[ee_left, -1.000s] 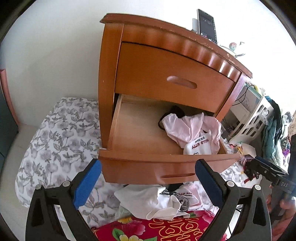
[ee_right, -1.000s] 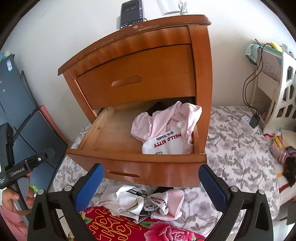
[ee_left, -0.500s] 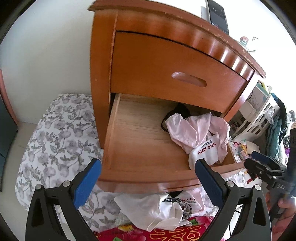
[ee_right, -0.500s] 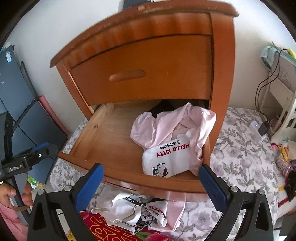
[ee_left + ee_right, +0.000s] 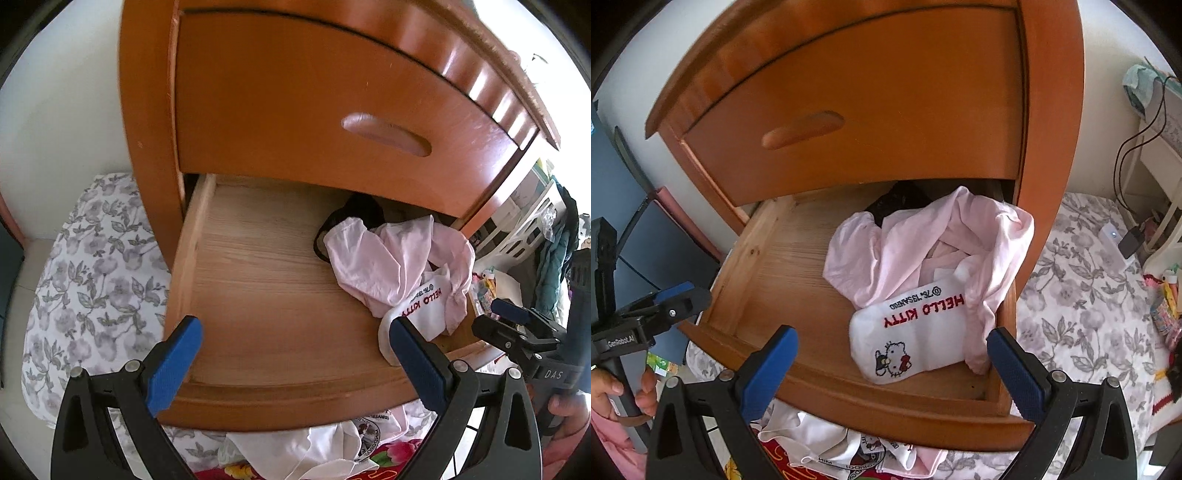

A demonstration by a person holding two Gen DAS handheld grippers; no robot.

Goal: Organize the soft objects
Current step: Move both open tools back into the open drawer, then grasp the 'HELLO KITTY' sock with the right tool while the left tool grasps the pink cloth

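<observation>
Both grippers hang wide open and empty over the pulled-out lower drawer (image 5: 266, 280), tilted down into it. The left gripper (image 5: 291, 354) faces its bare left floor; the right gripper (image 5: 892, 363) frames the white Hello Kitty sock (image 5: 908, 332), lying on the pink garment (image 5: 923, 251) at the drawer's right side.

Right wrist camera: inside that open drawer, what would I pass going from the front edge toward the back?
White Hello Kitty sock → pink garment → black item at the back, partly under the upper drawer.
</observation>
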